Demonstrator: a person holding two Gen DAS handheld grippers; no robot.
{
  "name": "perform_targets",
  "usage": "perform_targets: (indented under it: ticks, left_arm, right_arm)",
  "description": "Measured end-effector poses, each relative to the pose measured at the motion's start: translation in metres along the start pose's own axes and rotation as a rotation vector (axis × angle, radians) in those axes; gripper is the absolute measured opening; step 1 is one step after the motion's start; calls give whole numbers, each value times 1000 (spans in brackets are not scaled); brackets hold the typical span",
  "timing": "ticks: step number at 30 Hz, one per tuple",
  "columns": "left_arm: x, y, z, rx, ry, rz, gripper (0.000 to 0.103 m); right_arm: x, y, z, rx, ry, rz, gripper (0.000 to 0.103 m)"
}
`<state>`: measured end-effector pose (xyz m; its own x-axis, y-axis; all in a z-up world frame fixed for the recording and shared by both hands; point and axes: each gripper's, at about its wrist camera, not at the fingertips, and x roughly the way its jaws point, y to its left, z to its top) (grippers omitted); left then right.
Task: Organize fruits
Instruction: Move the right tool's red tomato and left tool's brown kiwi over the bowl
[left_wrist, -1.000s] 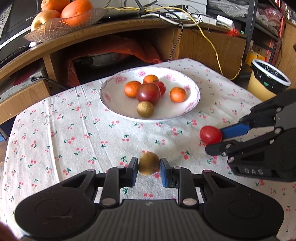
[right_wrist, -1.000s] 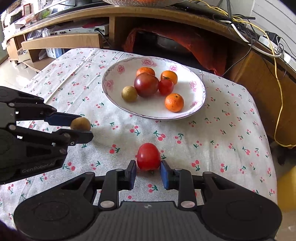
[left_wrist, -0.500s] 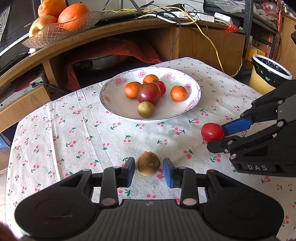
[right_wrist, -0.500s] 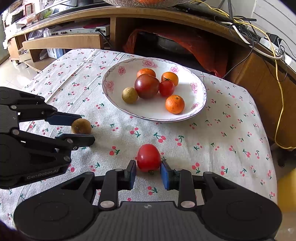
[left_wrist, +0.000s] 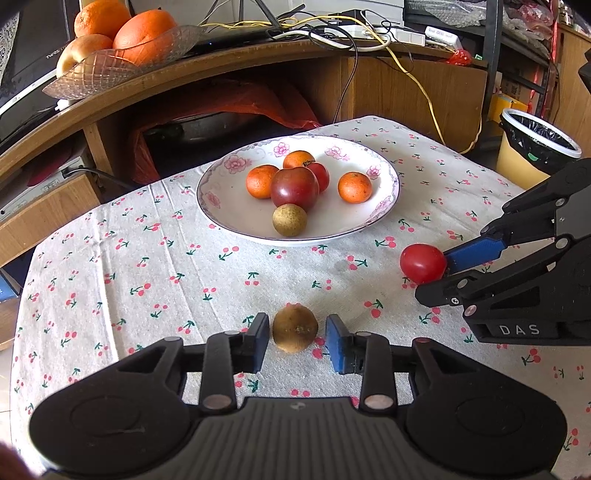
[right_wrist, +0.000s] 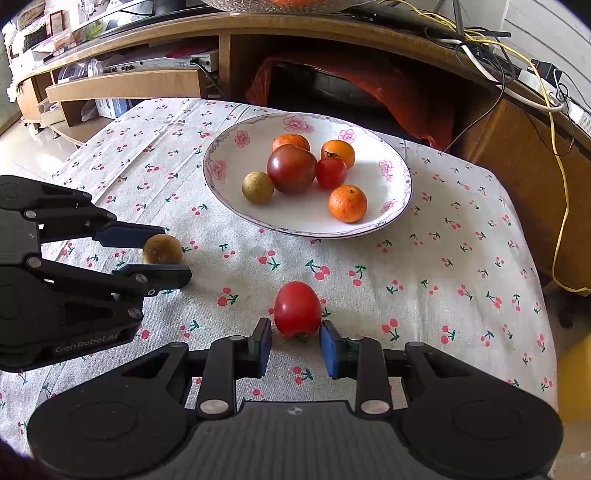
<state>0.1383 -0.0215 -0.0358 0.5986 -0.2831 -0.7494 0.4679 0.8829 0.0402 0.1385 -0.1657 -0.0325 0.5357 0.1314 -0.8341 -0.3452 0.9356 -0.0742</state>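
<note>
Both grippers (left_wrist: 297, 343) (right_wrist: 295, 347) low, tilted downward

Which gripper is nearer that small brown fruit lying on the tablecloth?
Left. The left gripper straddles the brown fruit, pads clear; the right gripper pinches the red tomato beside it.

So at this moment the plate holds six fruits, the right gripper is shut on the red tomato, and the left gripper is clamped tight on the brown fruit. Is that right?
One thing is off: the left gripper is not clamped. Its jaws have just opened, and the left wrist view shows gaps between the pads and the brown fruit, which sits on the tablecloth. The plate does hold six fruits, and the right gripper is shut on the red tomato.
</note>
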Motion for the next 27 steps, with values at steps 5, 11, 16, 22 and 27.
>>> perform_targets:
  ticks: [5,11,16,22,27]
  left_arm:
    - [0,-1,1,7,6,-1,42]
    - [0,1,0,15,4,-9,43]
    - [0,3,0,-2,8,-16,43]
    - [-1,1,-2,1,1,-9,43]
    - [-2,-1,-1,15,6,-13,35]
  right_arm:
    - [0,-5,-1,12,5,19,26]
    - [-3,-17,-13,30,-23,52,37]
    - [-3,-22,-10,51,-33,67,39]
    - [-1,-17,-1,41,-66,66,39]
    - [5,-17,0,48,-32,58,25]
